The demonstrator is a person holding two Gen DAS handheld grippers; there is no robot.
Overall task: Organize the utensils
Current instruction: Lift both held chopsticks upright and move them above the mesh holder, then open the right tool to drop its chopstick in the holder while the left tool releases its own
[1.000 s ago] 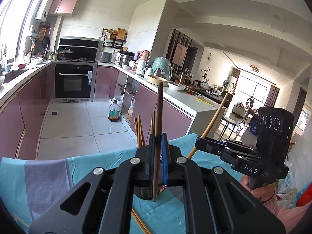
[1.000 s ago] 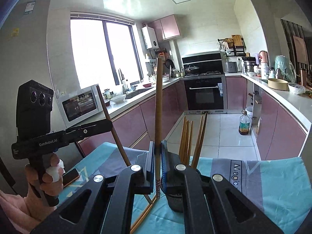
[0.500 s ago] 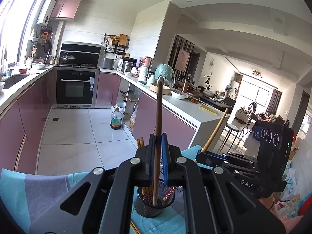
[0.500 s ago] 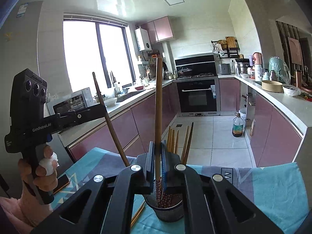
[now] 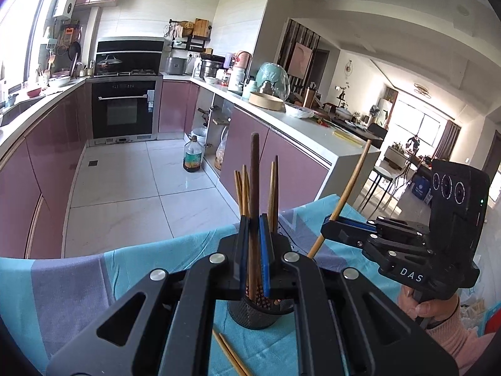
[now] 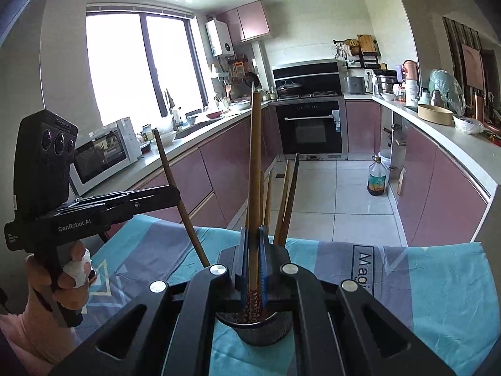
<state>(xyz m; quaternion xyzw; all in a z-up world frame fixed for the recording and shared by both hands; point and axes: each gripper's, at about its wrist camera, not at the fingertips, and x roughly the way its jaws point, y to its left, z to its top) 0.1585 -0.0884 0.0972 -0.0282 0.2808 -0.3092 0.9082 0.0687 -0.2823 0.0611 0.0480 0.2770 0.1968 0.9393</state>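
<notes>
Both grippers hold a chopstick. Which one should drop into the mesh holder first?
Right gripper, probably: its chopstick stands upright with the patterned tip inside the mesh holder rim. The left gripper's dark chopstick slants, its tip hidden beside the holder.

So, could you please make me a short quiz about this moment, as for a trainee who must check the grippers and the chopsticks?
1. True or false: the left gripper is shut on the dark chopstick, and the right gripper is shut on the lighter chopstick.
2. Where do the two loose chopsticks lie? A: inside a drawer. B: on the cloth, near the mesh holder. C: on the floor tiles.
3. Fill in: the mesh holder stands on a cloth that is mostly ____ in colour.

Key: 1 true; 2 B; 3 blue.
</notes>
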